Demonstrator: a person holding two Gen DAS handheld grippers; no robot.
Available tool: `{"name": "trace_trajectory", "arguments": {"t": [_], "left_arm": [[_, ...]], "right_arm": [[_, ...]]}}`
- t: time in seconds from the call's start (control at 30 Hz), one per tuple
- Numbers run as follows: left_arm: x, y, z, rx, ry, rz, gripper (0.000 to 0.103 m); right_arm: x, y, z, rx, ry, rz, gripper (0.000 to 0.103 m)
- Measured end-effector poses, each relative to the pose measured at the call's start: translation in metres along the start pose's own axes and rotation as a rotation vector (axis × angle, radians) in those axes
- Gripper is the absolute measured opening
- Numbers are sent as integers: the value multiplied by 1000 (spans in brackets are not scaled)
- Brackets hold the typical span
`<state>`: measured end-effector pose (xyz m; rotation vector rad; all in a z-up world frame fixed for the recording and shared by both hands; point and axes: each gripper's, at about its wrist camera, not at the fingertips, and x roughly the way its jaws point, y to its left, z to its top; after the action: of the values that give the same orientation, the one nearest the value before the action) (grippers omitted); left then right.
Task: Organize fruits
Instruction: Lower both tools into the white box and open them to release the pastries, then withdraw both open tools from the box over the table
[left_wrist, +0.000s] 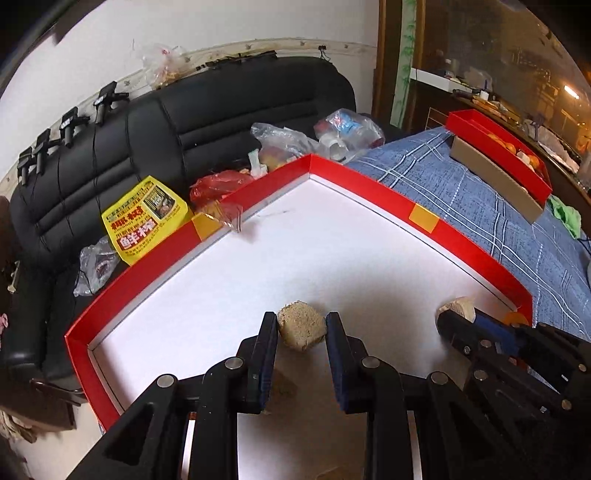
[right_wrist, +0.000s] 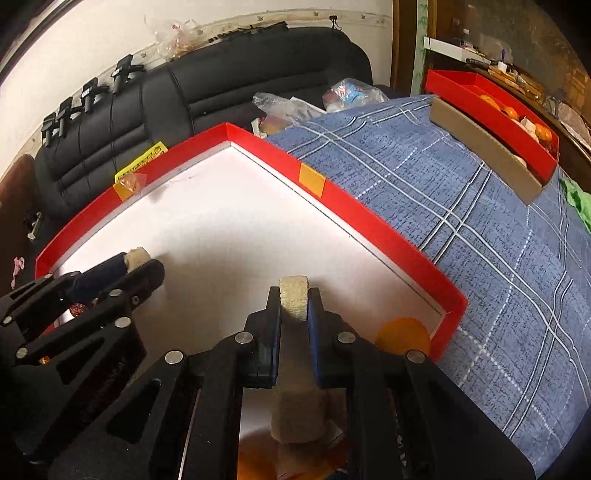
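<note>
Landmark: large red tray (left_wrist: 362, 181) with white floor, lying on a blue plaid cloth (right_wrist: 461, 206); both grippers work over the tray's near end.

Black leather sofa (left_wrist: 221, 110) behind the tray's far-left wall. On its seat, just beyond that wall: a yellow packet (left_wrist: 142, 218) with red characters printed upside down, not legible; a red plastic bag (left_wrist: 218, 184); clear plastic bags (left_wrist: 284, 138) at the tray's far corner. No brand name readable anywhere.

Second red tray (right_wrist: 491, 107), well apart from the landmark tray toward the far right of the cloth, with a brown cardboard strip (right_wrist: 487, 147) along its near side. Orange fruits (right_wrist: 511, 110) sit inside it, partly hidden by the wall.

Yellow-orange tape patches (right_wrist: 312, 181) on the landmark tray's walls, one per visible long side.

Left gripper (left_wrist: 301, 325): jaws partly apart, each pad touching a side of a tan, rough-surfaced, fibrous block (left_wrist: 301, 328), held above the tray floor.

Right gripper (right_wrist: 293, 302): jaws narrowly closed on a tan, fibrous handle-like piece (right_wrist: 293, 301) that runs back between the fingers. Below it, orange fruit (right_wrist: 402, 336) shows at the tray's near right corner, with more orange at the bottom edge, blurred.
</note>
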<state>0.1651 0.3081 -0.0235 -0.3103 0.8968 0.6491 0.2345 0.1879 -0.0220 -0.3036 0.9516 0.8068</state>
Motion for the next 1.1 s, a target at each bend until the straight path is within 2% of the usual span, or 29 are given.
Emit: {"name": "trace_trajectory", "arguments": {"t": [0.07,0.1,0.17,0.23,0.3,0.37,0.43,0.6,0.77,0.97,1.1], "left_arm": [[0,0,0,0,12,-3,28],[0,1,0,-5,24,-7,37],[-1,6,0,-35,52,15,47],[-1,12,-1,-66,68,7,59],[-3,18,-2,-90,75,27,63],[-6,22,-4,-103,79,34,64],[-10,24,-6,-107,80,24,65],[-30,19,-14,-79,50,-2,66],[-67,15,-33,-70,-36,-61,66],[-106,-13,-68,9,-120,-189,66],[-125,-46,-99,111,-146,-278,66]], "right_arm": [[1,1,0,2,6,-1,14],[1,2,1,-4,16,-6,15],[0,4,1,-13,29,-5,35],[-5,4,1,-11,18,-6,36],[-11,3,1,-5,10,-13,40],[-19,2,0,-1,-1,-29,56],[-26,1,-1,7,-9,-20,62],[-45,-2,-8,13,-23,-20,63],[-82,-20,-25,31,-79,-33,63],[-144,-86,-77,128,-172,-91,63],[-164,-132,-122,217,-172,-151,63]]}}
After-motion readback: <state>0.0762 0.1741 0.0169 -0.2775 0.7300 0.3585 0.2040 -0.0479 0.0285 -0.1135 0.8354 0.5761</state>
